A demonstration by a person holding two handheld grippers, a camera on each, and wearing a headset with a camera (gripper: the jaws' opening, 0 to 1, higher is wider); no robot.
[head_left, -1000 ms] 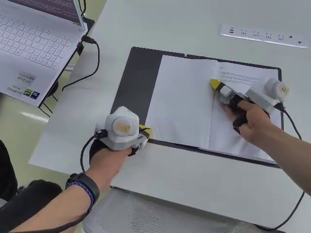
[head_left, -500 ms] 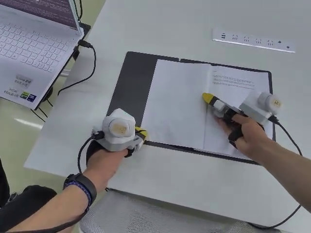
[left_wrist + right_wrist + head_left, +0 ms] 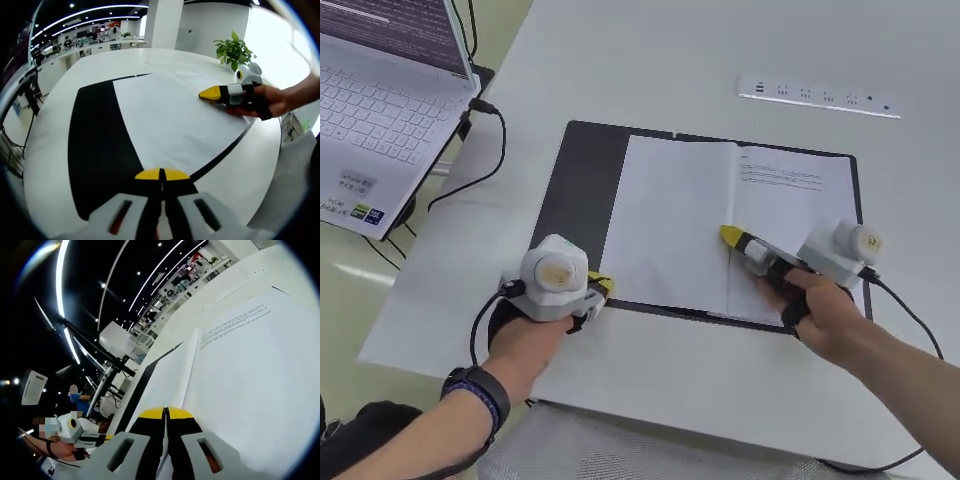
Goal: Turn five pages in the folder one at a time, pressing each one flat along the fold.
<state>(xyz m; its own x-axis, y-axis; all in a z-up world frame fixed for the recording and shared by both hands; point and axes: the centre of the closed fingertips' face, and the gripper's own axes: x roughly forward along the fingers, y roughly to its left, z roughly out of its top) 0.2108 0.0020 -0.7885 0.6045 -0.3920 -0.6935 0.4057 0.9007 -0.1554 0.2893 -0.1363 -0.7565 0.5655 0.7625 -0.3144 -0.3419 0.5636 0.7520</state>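
A black folder [image 3: 582,185] lies open on the white table, a blank white page [image 3: 670,215] on its left half and a printed page [image 3: 798,200] on its right. My right gripper [image 3: 728,236] is shut, its yellow tips resting on the paper at the fold [image 3: 731,225], near the lower part. In the right gripper view the tips [image 3: 165,413] meet at the fold [image 3: 190,367]. My left gripper [image 3: 603,287] is shut and sits at the folder's front left corner [image 3: 162,174], on the black cover [image 3: 95,150]. In the left gripper view the right gripper [image 3: 210,93] lies on the page.
An open laptop [image 3: 380,100] with a cable [image 3: 480,165] stands at the far left. A white power strip [image 3: 818,96] lies beyond the folder. The table's front edge [image 3: 650,415] runs just behind my hands.
My right gripper has slid down the fold toward me, tips still on the paper. The left gripper stays at the folder's front left corner. The head camera has shifted.
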